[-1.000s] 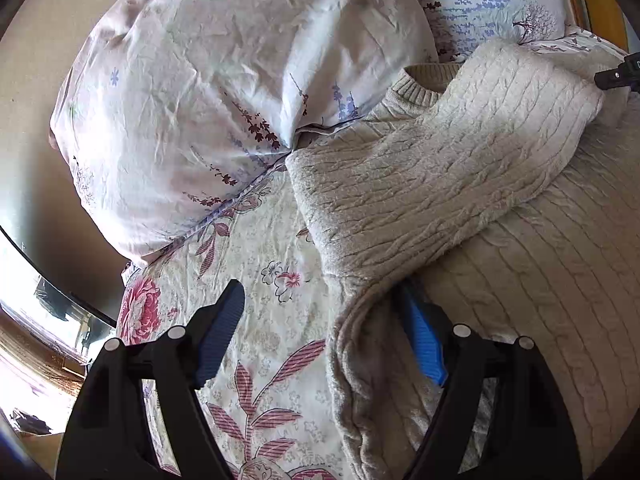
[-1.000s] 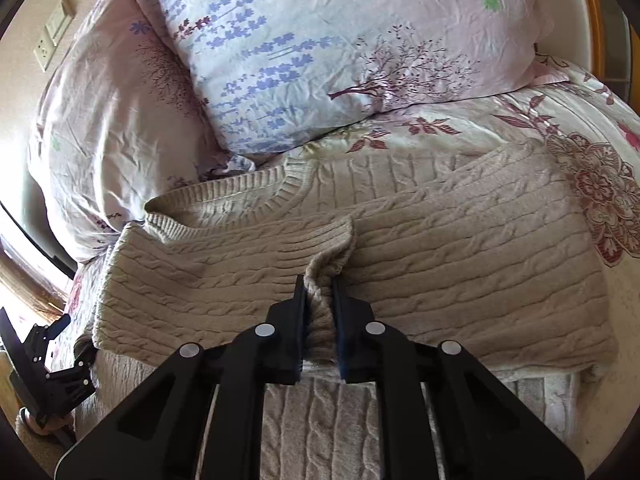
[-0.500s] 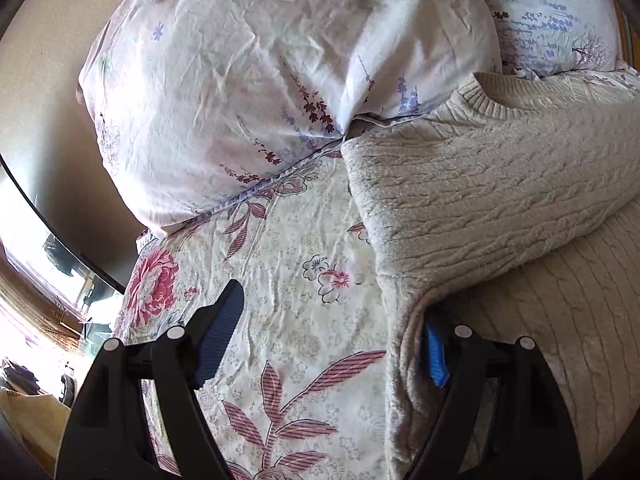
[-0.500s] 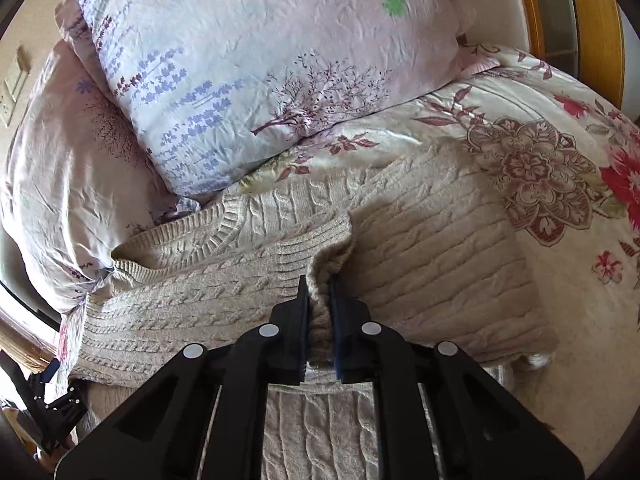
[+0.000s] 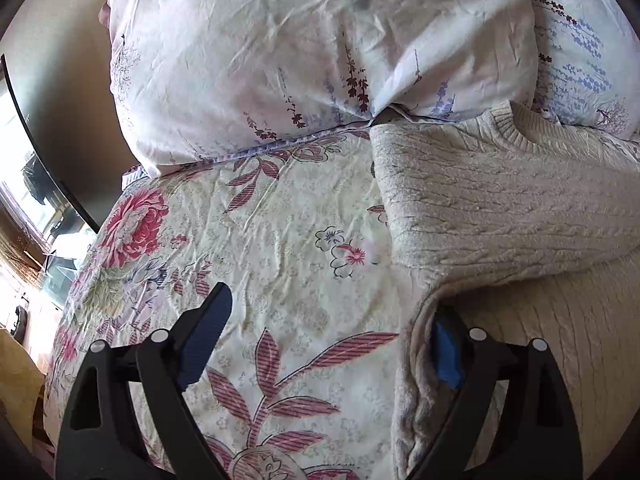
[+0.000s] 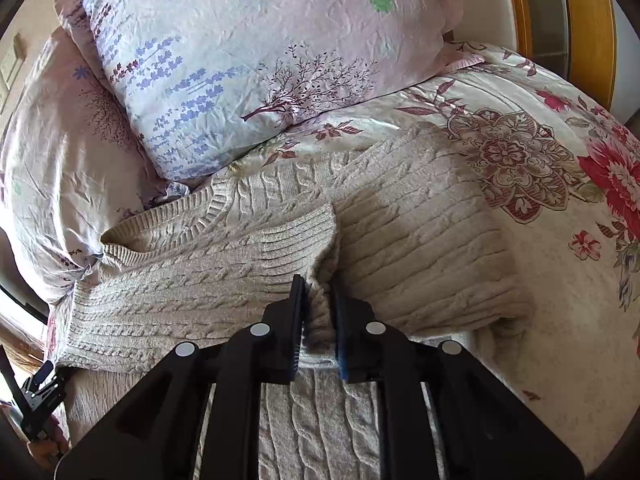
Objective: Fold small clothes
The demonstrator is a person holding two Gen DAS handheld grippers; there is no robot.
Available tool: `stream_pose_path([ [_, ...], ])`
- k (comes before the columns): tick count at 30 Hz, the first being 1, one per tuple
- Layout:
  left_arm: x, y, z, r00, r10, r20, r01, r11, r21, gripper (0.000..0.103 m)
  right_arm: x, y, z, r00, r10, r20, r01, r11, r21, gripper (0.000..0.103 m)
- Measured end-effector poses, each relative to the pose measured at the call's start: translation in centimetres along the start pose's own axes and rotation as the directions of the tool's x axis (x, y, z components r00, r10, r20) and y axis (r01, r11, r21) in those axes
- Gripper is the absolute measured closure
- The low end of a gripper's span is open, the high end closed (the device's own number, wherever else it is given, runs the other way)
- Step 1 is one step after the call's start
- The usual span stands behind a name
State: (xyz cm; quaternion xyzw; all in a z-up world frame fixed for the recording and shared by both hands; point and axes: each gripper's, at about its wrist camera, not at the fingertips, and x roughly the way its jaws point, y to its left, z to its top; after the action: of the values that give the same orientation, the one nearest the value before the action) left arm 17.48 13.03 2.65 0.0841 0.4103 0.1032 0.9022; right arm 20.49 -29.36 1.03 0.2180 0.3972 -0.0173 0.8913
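Observation:
A cream cable-knit sweater (image 6: 420, 216) lies on the floral bedspread (image 5: 280, 240), neck toward the pillows. Its left sleeve (image 6: 200, 272) is folded across the body. My right gripper (image 6: 318, 316) is shut on that sleeve's ribbed cuff (image 6: 320, 308) over the middle of the sweater. In the left wrist view the sweater (image 5: 500, 208) fills the right side. My left gripper (image 5: 328, 332) is open at the sweater's left edge. Its left finger (image 5: 204, 336) is over the bedspread and its right finger (image 5: 446, 356) is tucked under the sweater's side fold.
Two floral pillows (image 6: 248, 64) (image 5: 288, 60) lie against the wall behind the sweater's neck. A wooden bed frame (image 6: 588, 28) runs along the far right. A dark window frame (image 5: 40, 140) borders the bed on the left. Bare bedspread (image 6: 560, 208) lies right of the sweater.
My right gripper has carried the sleeve cuff to the right across the sweater body. My left gripper has stayed open at the sweater's left edge while its view swung left and up.

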Motion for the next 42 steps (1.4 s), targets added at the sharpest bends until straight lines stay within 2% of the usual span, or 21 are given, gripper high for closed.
stream_pose_path([
  [4,-1.7,1.3,-0.8,1.000,-0.013,0.022,0.013,1.000,-0.016,0.006,-2.6,-1.3,0.5,0.995,-0.047,0.087,0.046,0.999,0.013,0.068],
  [6,-2.3,1.2,-0.4,1.000,0.005,0.026,-0.004,1.000,-0.029,0.005,-3.4,-1.4,1.1,0.995,0.004,0.103,-0.004,1.000,0.002,0.067],
  [9,-2.4,-0.2,0.5,0.994,0.109,-0.001,-0.109,0.994,-0.012,0.002,-3.3,0.2,1.5,0.992,0.109,0.066,-0.105,0.992,-0.063,0.068],
  [11,-1.9,-0.5,0.8,0.990,0.135,-0.037,-0.135,0.991,-0.013,0.002,-2.9,1.6,1.2,0.989,0.142,0.038,-0.137,0.984,-0.111,0.068],
  [13,-1.5,0.3,0.4,0.993,0.093,-0.070,-0.096,0.994,-0.047,0.002,-2.4,2.6,1.1,0.988,0.152,0.017,-0.148,0.979,-0.140,0.068],
  [16,-1.4,2.7,-0.8,0.992,-0.051,-0.113,0.034,0.989,-0.146,0.002,-1.8,3.0,0.9,0.989,0.151,-0.004,-0.150,0.977,-0.153,0.065],
  [19,-1.8,4.1,-1.5,0.987,-0.128,-0.096,0.106,0.972,-0.208,0.002,-1.7,2.9,0.9,0.990,0.139,0.005,-0.136,0.978,-0.156,0.059],
  [21,-2.6,3.4,-1.1,0.994,-0.083,-0.071,0.068,0.980,-0.185,0.002,-1.6,2.5,1.0,0.990,0.144,0.008,-0.141,0.979,-0.147,0.059],
  [23,-4.0,2.0,-0.3,1.000,0.028,-0.001,-0.028,0.991,-0.133,0.002,-1.6,2.4,1.1,0.989,0.147,0.003,-0.145,0.979,-0.143,0.059],
  [25,-6.1,0.1,0.7,0.985,0.116,0.126,-0.105,0.990,-0.095,0.002,-1.5,2.5,1.0,0.989,0.150,-0.004,-0.149,0.977,-0.151,0.059],
  [26,-7.1,-0.8,1.2,0.974,0.104,0.200,-0.089,0.993,-0.084,0.002,-1.4,2.6,0.9,0.988,0.156,-0.011,-0.155,0.976,-0.154,0.059],
  [27,-7.6,-1.5,1.7,0.966,0.046,0.253,-0.031,0.997,-0.064,0.002,-1.2,2.7,0.9,0.986,0.164,-0.019,-0.164,0.974,-0.155,0.059],
  [28,-7.7,-2.5,2.1,0.964,-0.034,0.264,0.046,0.998,-0.039,0.002,-1.0,2.9,0.8,0.985,0.171,-0.029,-0.174,0.972,-0.155,0.059],
  [29,-7.3,-3.5,2.6,0.961,-0.120,0.250,0.127,0.992,-0.013,0.002,-0.9,3.1,0.7,0.983,0.179,-0.039,-0.183,0.971,-0.157,0.059],
  [31,-5.6,-5.4,3.5,0.956,-0.219,0.194,0.219,0.976,0.021,0.002,-0.7,3.4,0.6,0.982,0.183,-0.052,-0.190,0.968,-0.167,0.057],
  [33,-3.5,-7.0,3.8,0.964,-0.235,0.128,0.232,0.972,0.038,0.003,-0.4,3.6,0.4,0.986,0.154,-0.063,-0.163,0.970,-0.180,0.045],
  [35,-1.2,-7.9,4.0,0.971,-0.236,0.041,0.235,0.972,0.028,0.009,0.7,3.5,0.2,0.992,0.086,-0.088,-0.102,0.976,-0.192,0.043],
  [36,-0.1,-8.0,4.1,0.970,-0.244,0.002,0.244,0.970,0.009,0.013,0.9,3.5,0.2,0.993,0.082,-0.086,-0.098,0.975,-0.201,0.043],
  [38,1.7,-7.8,3.8,0.963,-0.261,-0.061,0.260,0.965,-0.038,0.013,1.1,3.8,0.1,0.995,0.063,-0.082,-0.080,0.971,-0.227,0.040],
  [40,1.9,-7.7,3.8,0.960,-0.272,-0.058,0.269,0.961,-0.056,0.013,1.3,4.3,-0.1,0.995,0.057,-0.083,-0.077,0.962,-0.260,0.031],
  [42,1.5,-7.7,3.7,0.962,-0.270,-0.050,0.267,0.962,-0.046,0.014,1.2,4.5,-0.3,0.995,0.049,-0.083,-0.070,0.956,-0.284,0.030],
])
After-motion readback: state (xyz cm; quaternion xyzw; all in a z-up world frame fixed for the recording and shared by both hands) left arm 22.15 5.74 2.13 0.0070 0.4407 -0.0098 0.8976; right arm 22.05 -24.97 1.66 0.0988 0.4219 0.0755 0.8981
